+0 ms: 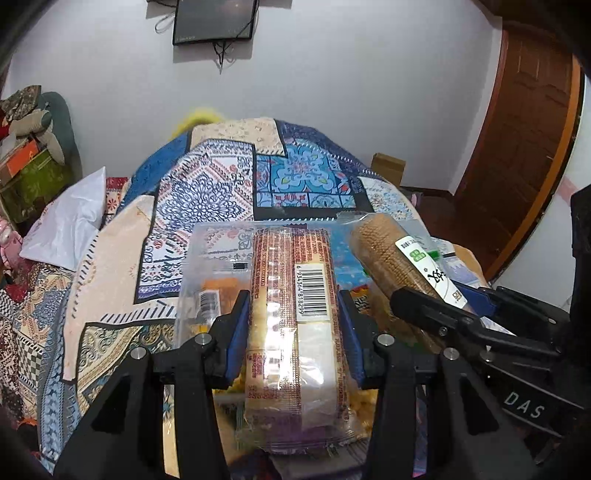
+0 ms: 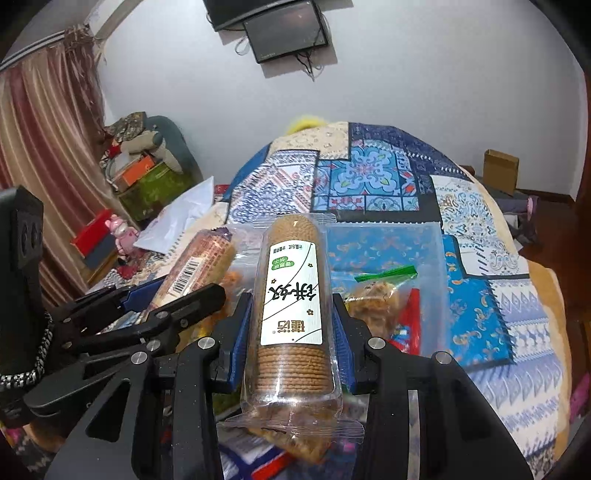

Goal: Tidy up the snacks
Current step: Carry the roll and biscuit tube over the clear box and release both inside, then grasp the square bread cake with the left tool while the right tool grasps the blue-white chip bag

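My left gripper [image 1: 293, 310] is shut on a clear-wrapped biscuit pack with a barcode [image 1: 295, 314], held lengthwise above a clear plastic bin [image 1: 214, 243]. My right gripper [image 2: 291, 317] is shut on a round brown cracker roll with a white label [image 2: 291, 295], held over the same clear bin [image 2: 424, 243]. The cracker roll also shows in the left wrist view [image 1: 402, 266] at the right, with the right gripper [image 1: 443, 306] around it. The barcode pack shows in the right wrist view [image 2: 199, 266], with the left gripper [image 2: 162, 302] around it. Other snack bags [image 2: 376, 299] lie in the bin.
The bin rests on a bed with a blue patchwork quilt [image 1: 295, 177]. A white bag [image 1: 70, 221] and stacked boxes [image 1: 29, 170] lie at the left. A cardboard box [image 2: 500, 170] stands at the far right, near a wooden door [image 1: 517, 147]. A dark screen [image 1: 214, 18] hangs on the wall.
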Available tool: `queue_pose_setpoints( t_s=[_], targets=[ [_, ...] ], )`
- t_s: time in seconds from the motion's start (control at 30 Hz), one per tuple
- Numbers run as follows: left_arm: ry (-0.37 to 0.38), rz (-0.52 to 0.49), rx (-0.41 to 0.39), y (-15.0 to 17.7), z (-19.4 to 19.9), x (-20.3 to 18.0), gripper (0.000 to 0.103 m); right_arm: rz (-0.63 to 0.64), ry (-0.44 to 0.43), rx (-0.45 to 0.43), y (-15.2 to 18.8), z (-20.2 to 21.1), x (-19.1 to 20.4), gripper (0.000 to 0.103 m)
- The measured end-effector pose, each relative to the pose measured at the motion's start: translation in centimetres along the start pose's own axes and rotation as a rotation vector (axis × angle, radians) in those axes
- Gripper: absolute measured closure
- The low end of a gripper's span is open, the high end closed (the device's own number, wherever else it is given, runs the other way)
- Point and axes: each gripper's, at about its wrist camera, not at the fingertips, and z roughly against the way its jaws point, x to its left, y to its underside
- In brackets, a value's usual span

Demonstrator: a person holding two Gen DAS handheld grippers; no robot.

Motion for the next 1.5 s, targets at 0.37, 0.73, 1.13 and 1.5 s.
queue_pose_setpoints(
  t_s=[0.37, 0.73, 1.13, 1.5],
  targets=[
    [-0.025, 0.013, 0.048, -0.4, -3.2, 0.5, 0.056, -0.019, 0.027, 0.011, -0.7, -1.7, -1.0, 0.063],
    [-0.009, 0.029, -0.018, 0.0, 2.1, 1.3, 0.039, 0.014, 0.004, -0.006, -0.6, 1.4, -0.1, 0.059],
    [-0.046, 0.013, 0.032, 6.3, 8.1, 4.4, 0.036, 0.119, 0.009, 0.035, 3.3, 4.9, 2.6, 0.049],
    [-0.08, 0.065, 0.137, 12.1, 9.0, 8.2, 0.036, 0.148, -0.049, 0.189, 9.0, 2.3, 5.9, 0.048]
  ],
)
